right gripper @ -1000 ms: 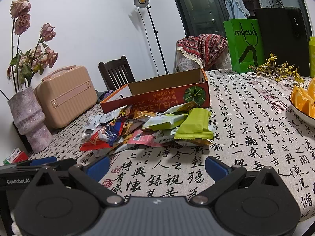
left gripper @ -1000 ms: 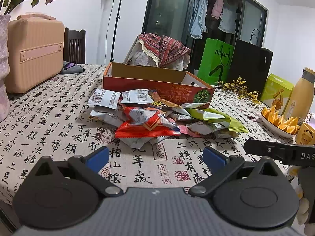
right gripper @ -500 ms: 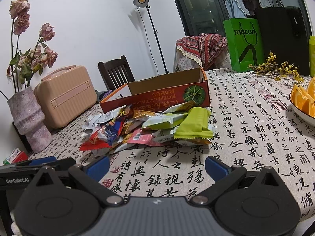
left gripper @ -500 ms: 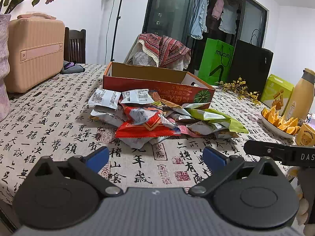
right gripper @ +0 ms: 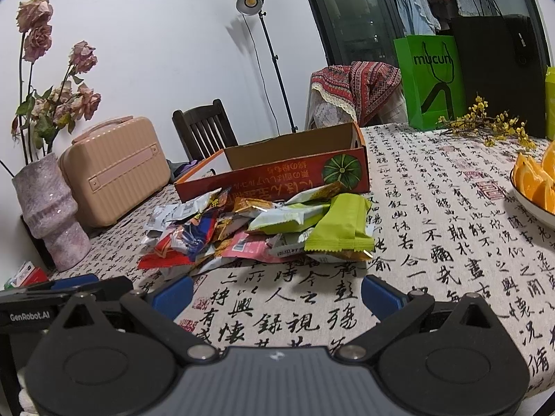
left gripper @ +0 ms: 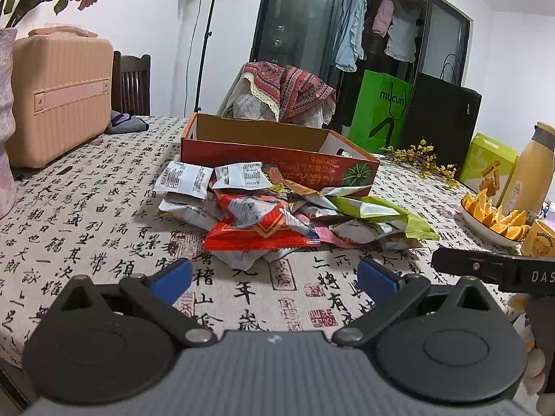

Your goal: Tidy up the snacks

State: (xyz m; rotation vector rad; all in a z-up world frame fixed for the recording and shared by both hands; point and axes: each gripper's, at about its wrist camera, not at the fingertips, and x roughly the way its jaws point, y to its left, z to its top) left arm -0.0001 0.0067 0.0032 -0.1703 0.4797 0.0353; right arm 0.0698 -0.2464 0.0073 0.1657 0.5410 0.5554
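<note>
A heap of snack packets (left gripper: 277, 215) (right gripper: 263, 228) lies on the calligraphy-print tablecloth in front of a shallow red cardboard box (left gripper: 277, 159) (right gripper: 277, 173); what lies on the box floor is hidden. A red packet (left gripper: 260, 239) lies nearest in the left wrist view, a lime-green packet (right gripper: 343, 225) nearest in the right. My left gripper (left gripper: 274, 279) hovers open just short of the heap, nothing between its blue fingertips. My right gripper (right gripper: 277, 294) is open too, equally short of the pile. Each gripper's black body shows at the edge of the other view.
A pink case (left gripper: 59, 93) (right gripper: 118, 170) and a vase of dried roses (right gripper: 48, 211) stand on the left. A bowl of orange slices (left gripper: 492, 222) (right gripper: 534, 183), a yellow bottle (left gripper: 527, 173), a green box and yellow sprigs (right gripper: 485, 124) lie to the right.
</note>
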